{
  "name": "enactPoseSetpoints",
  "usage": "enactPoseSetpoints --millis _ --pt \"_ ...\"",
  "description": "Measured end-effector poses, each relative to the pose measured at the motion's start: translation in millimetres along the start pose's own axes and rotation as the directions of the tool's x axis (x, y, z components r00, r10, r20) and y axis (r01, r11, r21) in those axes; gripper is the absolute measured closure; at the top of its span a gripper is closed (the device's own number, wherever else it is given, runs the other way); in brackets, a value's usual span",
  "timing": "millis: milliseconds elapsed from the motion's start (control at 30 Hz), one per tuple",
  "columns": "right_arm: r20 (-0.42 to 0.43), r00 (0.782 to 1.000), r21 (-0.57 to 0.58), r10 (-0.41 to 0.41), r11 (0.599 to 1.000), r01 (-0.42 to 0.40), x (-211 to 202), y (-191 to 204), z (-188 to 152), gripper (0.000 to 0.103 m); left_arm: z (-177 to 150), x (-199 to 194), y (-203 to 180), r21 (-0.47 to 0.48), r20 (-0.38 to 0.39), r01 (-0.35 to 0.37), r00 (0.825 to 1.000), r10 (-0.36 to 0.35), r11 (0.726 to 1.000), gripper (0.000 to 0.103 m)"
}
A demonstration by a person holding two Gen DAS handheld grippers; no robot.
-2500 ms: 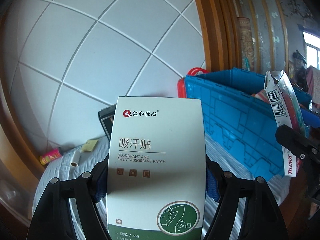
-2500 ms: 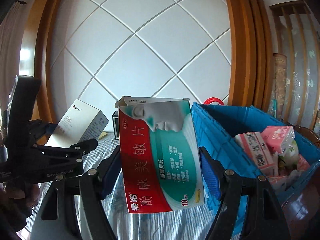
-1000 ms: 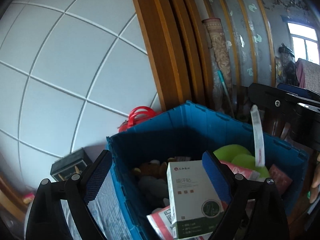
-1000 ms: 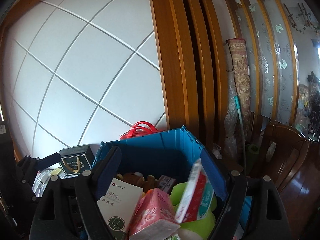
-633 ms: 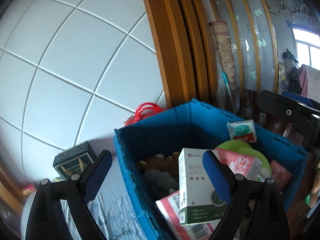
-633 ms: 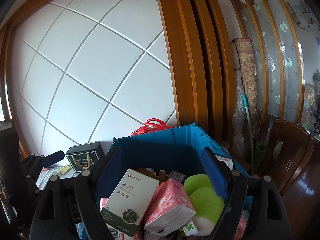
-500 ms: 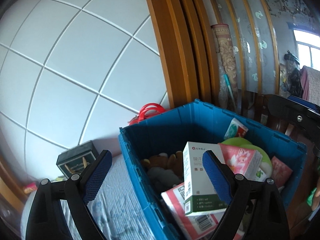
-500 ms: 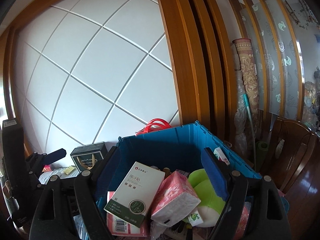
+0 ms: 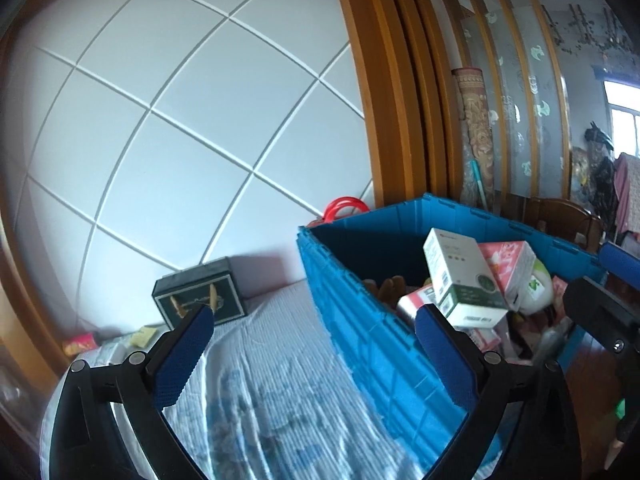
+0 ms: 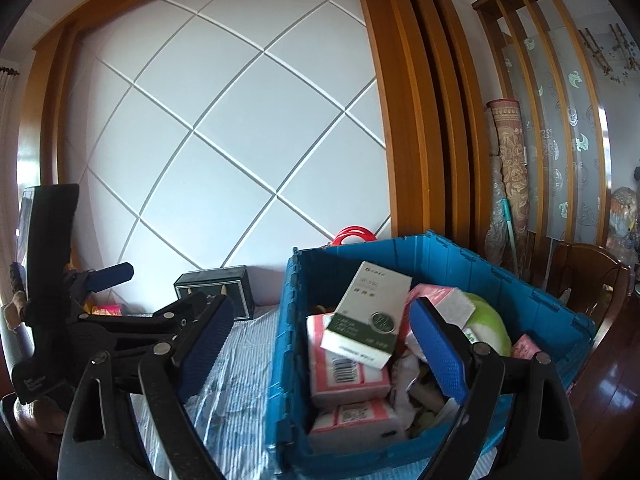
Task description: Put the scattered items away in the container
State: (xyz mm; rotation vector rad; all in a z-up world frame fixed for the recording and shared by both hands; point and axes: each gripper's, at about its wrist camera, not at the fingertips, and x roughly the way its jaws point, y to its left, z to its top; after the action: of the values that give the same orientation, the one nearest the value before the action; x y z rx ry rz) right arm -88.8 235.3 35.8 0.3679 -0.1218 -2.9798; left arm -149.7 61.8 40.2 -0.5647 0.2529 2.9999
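Note:
A blue plastic crate (image 9: 360, 320) (image 10: 296, 360) stands on the striped cloth and holds several items. The white and green patch box (image 9: 460, 284) (image 10: 366, 316) lies tilted on top of pink tissue packs (image 10: 348, 372) beside a green plush (image 10: 486, 326). My left gripper (image 9: 316, 356) is open and empty, at the crate's left wall. My right gripper (image 10: 320, 348) is open and empty, over the crate's near left part. The left gripper also shows in the right wrist view (image 10: 108, 320).
A dark green box (image 9: 200, 296) (image 10: 216, 290) stands against the white panelled wall. A pink tube (image 9: 80, 342) and a yellow packet (image 9: 144, 334) lie at the table's far left. Red handles (image 9: 344, 206) show behind the crate. A wooden chair (image 10: 588, 280) stands right.
Both grippers let go of their boxes into the crate, then swung back left. The patch box now rests on the pile. The red medicine box is out of sight.

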Motion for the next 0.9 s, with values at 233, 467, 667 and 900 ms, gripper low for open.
enactPoseSetpoints --millis 233,467,667,900 --pt "-0.012 0.999 0.031 0.05 0.998 -0.049 -21 71 -16 0.013 -34 -50 77 -0.025 -0.012 -0.097 0.995 0.096 0.995 0.001" --pt "-0.026 0.998 0.019 0.064 0.998 -0.063 -54 135 -35 0.013 -67 -86 137 -0.093 -0.044 -0.055 0.998 0.051 0.994 0.001" --pt "-0.05 0.996 -0.001 0.075 0.997 -0.076 -68 163 -50 0.013 -88 -103 159 -0.109 -0.065 -0.06 0.996 0.054 0.992 0.001" --pt "-0.073 0.99 0.0 0.122 0.992 -0.123 -67 171 -55 0.013 -96 -124 155 -0.066 0.008 -0.156 0.988 0.157 0.986 0.001"
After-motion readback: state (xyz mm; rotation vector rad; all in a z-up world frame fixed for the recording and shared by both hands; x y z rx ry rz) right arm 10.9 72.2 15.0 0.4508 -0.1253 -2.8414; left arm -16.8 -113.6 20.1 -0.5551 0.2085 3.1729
